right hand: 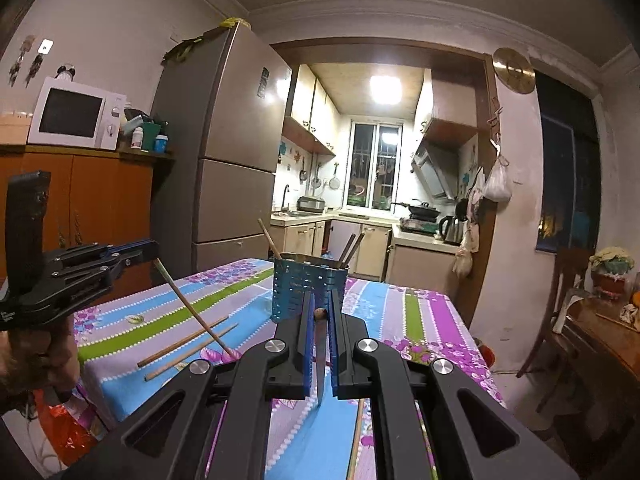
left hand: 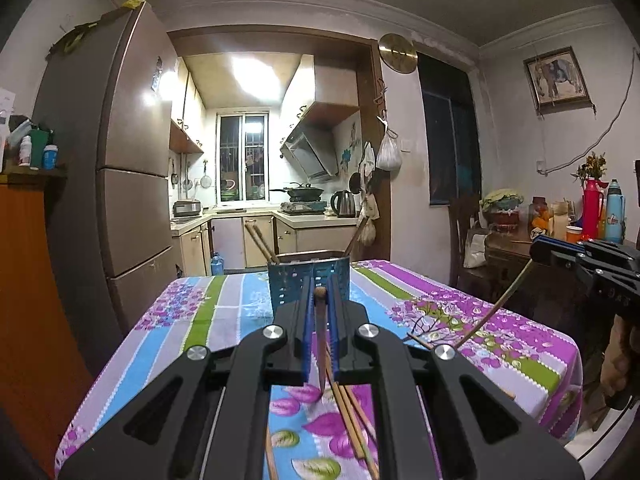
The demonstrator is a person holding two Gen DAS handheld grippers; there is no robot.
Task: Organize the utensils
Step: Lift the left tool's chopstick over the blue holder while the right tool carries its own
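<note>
My left tool (left hand: 320,300) is clamped on one chopstick (left hand: 321,344), its length hanging down between the fingers above the bench (left hand: 224,320); my right tool (right hand: 320,312) is likewise pinched shut on a second chopstick (right hand: 320,356). Two more chopsticks (right hand: 188,344) lie loose near the bench's near left corner. Straight ahead of both tools, toward the far edge, stands the one blue holder (left hand: 308,280), three sticks already inside. I judge both hands about equally near.
</note>
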